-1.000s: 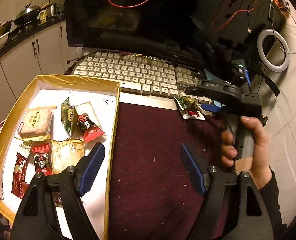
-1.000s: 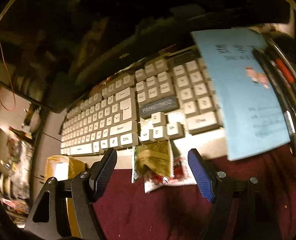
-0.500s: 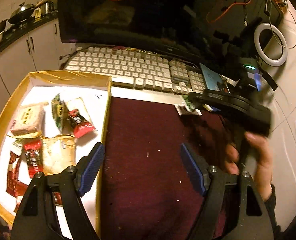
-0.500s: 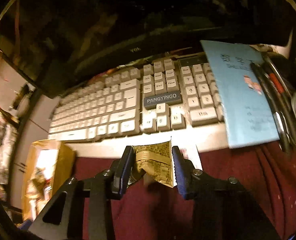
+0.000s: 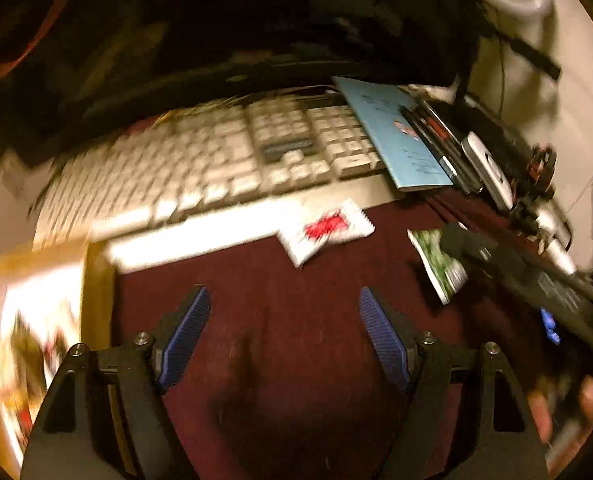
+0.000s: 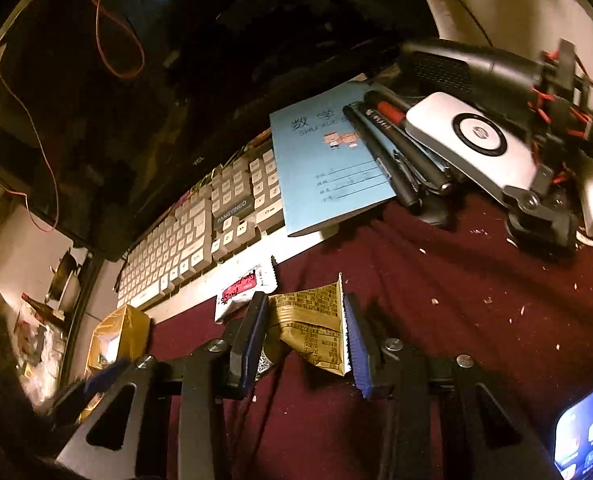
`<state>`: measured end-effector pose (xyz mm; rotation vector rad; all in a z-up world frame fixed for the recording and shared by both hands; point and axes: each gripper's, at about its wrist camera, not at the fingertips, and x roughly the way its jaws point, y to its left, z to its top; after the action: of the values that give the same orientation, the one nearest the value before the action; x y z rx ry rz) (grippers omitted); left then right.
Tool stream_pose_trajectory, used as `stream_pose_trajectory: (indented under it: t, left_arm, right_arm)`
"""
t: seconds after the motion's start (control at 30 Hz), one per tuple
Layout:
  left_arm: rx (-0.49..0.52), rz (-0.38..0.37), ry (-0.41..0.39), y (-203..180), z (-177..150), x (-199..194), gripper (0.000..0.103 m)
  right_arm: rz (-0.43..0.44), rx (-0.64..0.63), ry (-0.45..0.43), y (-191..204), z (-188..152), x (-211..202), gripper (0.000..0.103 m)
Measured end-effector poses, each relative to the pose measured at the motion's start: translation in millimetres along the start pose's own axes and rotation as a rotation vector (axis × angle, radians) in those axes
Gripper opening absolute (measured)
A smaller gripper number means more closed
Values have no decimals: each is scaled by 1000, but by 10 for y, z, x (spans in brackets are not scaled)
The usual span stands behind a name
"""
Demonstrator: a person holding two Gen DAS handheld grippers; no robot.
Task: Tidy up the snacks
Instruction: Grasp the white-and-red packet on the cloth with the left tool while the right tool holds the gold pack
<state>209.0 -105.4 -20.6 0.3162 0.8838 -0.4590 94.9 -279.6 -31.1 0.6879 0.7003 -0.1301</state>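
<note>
A: What has the right gripper (image 6: 304, 322) got?

B: A gold snack packet (image 6: 316, 326). The jaws have just been closing and now stand narrow, both pads pressing the packet's sides. It sits low in the middle of the right wrist view, crumpled, over the maroon cloth (image 6: 436, 280).

A: And the other packet?

B: A white packet with a red mark (image 6: 242, 292) lies just up and left of the gold one, at the front edge of the keyboard (image 6: 200, 232). In the left wrist view it is at mid-frame, half on the cloth and half on the pale strip before the keys.

A: The left gripper (image 5: 284, 322)?

B: Wide apart, nothing between its blue pads (image 5: 184, 332), only bare maroon cloth below. That view is smeared, so fine detail is poor.

A: Where is the box?

B: The gold-edged box (image 5: 96, 280) is at the left edge of the left wrist view, with blurred red and pale wrappers inside; I cannot tell them apart. In the right wrist view it is small, lower left.

A: Anything else near?

B: A blue notebook (image 6: 320, 168) rests on the keyboard's right end, pens (image 6: 396, 160) lying on its edge. At the right of the left wrist view the other gripper shows dark, with what may be the held packet, green-printed, at its tip.
</note>
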Motion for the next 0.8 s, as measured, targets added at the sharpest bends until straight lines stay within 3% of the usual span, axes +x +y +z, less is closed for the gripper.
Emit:
stream_pose_trajectory:
  t: [0.17, 0.37, 0.43, 0.47, 0.63, 0.8]
  left_arm:
    - [140, -41, 21, -169, 218, 442, 77]
    - [191, -76, 57, -264, 377, 782, 77]
    - [163, -97, 67, -276, 440, 832, 71]
    - [144, -132, 79, -267, 440, 831, 59]
    - [180, -242, 146, -366, 290, 691, 58]
    - [122, -201, 159, -370, 337, 712, 58]
  right_arm:
    - [-20, -8, -42, -41, -91, -73, 38]
    - [-8, 30, -59, -122, -79, -114, 38]
    - [-12, 48, -76, -162, -75, -152, 38]
    - [-9, 56, -80, -179, -73, -165, 38]
    - [2, 78, -88, -228, -70, -194, 38]
    - [1, 91, -109, -252, -74, -241, 38]
